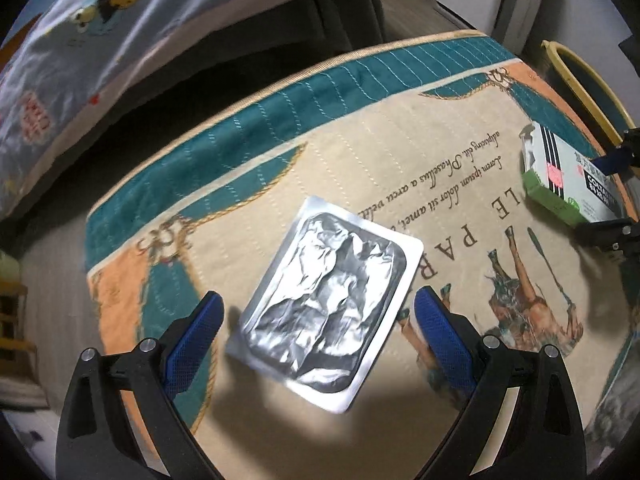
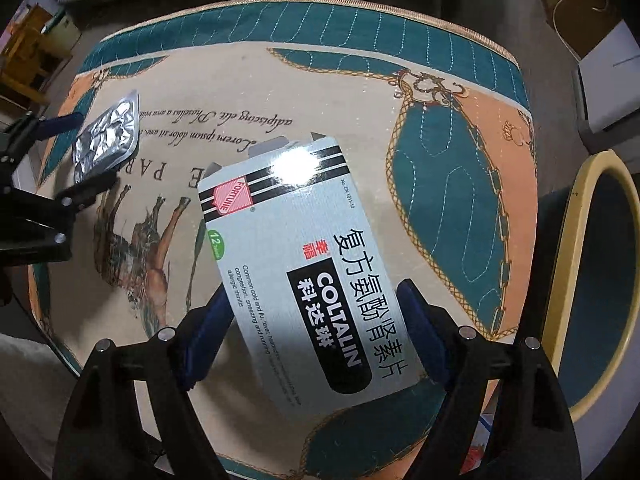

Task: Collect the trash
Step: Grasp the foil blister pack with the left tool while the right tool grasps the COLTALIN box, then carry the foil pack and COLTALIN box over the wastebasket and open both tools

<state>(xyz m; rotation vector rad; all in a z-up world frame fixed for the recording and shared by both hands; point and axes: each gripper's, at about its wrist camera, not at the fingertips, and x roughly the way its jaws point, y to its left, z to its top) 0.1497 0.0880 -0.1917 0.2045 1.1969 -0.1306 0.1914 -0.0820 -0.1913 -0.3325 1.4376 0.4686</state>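
Note:
A silver foil blister pack (image 1: 326,316) lies on the patterned table cover (image 1: 400,152). My left gripper (image 1: 318,320) is open, its blue fingers on either side of the pack without touching it. A grey-and-green Coltalin medicine box (image 2: 308,268) lies flat between the blue fingers of my right gripper (image 2: 314,308), which touch or nearly touch its long sides. The box also shows in the left wrist view (image 1: 572,180), and the blister pack in the right wrist view (image 2: 106,138). The left gripper (image 2: 72,152) shows there around the pack.
A yellow-rimmed bin with a dark inside (image 2: 592,280) stands right of the table; it shows in the left wrist view too (image 1: 588,88). A printed blanket (image 1: 80,40) lies beyond the table. Cardboard boxes (image 2: 580,4) sit at far right.

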